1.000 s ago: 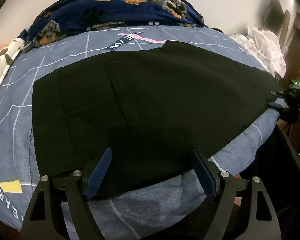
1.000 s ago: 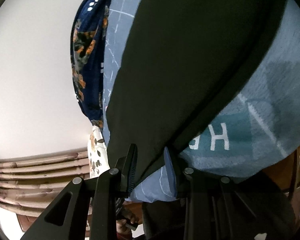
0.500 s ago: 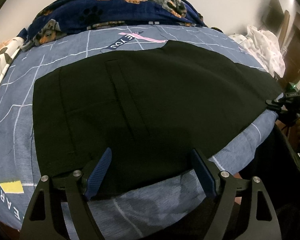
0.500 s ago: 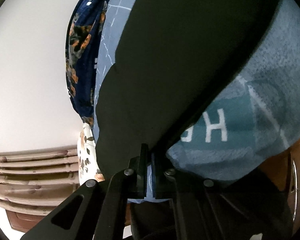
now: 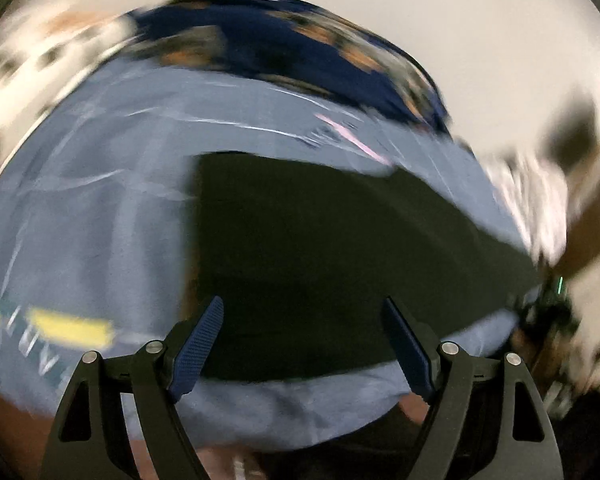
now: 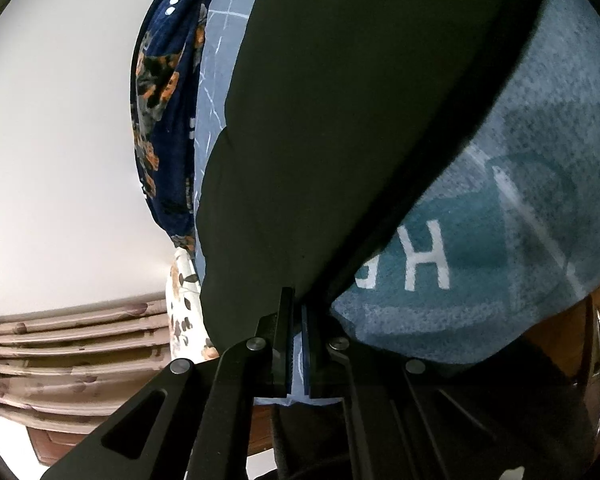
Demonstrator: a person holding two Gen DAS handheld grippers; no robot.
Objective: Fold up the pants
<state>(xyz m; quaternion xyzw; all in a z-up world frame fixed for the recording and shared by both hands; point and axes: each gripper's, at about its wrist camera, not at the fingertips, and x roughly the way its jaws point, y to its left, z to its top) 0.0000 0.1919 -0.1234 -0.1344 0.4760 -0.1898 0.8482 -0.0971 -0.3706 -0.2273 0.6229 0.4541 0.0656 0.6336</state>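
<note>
Only the right wrist view shows the right gripper (image 6: 296,312) pinching the hem of the flat black fabric pants (image 5: 340,260) on the blue-grey printed bedsheet (image 5: 100,240), while the left gripper (image 5: 304,344) hovers wide and empty.

Lying plain black, no pattern: the pants (image 5: 340,264), spreading over the bedsheet (image 5: 100,216). Showing grey-blue with thin white grid lines, a yellow block left of the pants, a pink stripe beyond them, and, in the right wrist view, a teal patch with white letters beside the pants' edge. Showing navy with orange-and-black animal prints and white paw marks: the blanket (image 6: 164,92), beyond the pants. Showing cream with dark and orange floral spots: the cloth (image 6: 182,312) past the blanket. Wearing dark blue ribbed pads (image 5: 198,348) on black frames, over the pants' near edge.
</note>
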